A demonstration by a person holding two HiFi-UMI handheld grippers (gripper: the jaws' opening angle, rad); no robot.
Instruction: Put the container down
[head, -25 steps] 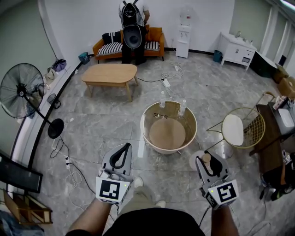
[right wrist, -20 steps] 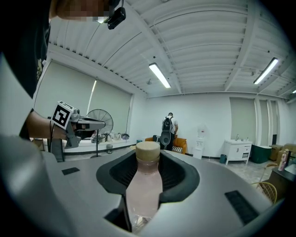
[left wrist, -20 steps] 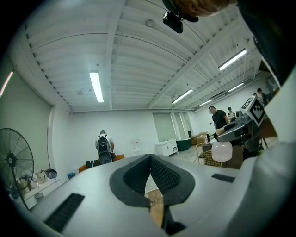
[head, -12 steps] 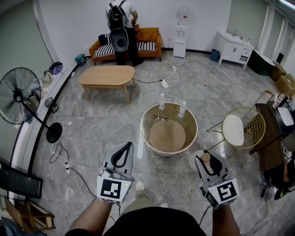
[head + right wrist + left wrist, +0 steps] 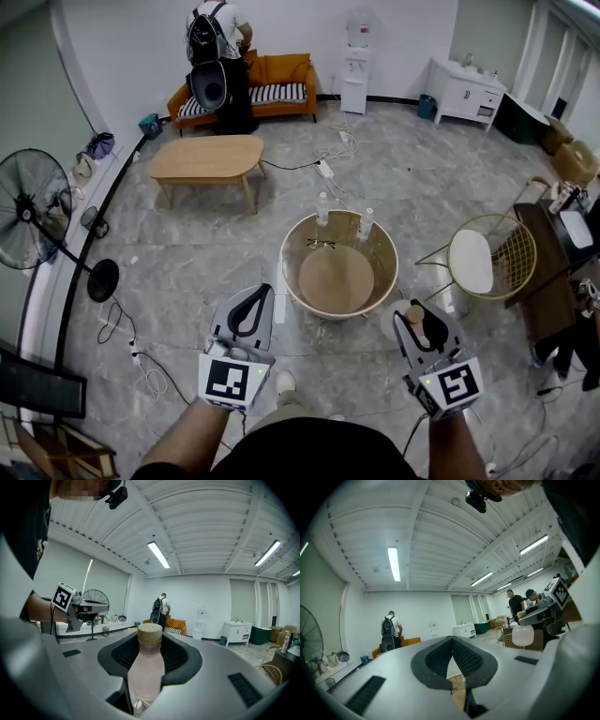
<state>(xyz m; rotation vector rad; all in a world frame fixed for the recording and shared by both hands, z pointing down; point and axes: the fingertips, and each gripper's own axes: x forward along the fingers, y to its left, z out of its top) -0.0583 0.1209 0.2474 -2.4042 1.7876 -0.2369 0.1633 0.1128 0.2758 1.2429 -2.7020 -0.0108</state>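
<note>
Right gripper view: a tan-capped pink plastic bottle is clamped lengthwise by the right gripper fingers, near the round beige surface edge; the left gripper is closed, empty.

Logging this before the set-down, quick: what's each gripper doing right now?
Left gripper: shut, nothing between its jaws.
Right gripper: shut on the tan-capped container.

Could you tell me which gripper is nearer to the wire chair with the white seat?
Right. The right gripper, shut on the bottle, is just left of the wire chair in the head view; the left gripper is farther left, past the round table.
</note>
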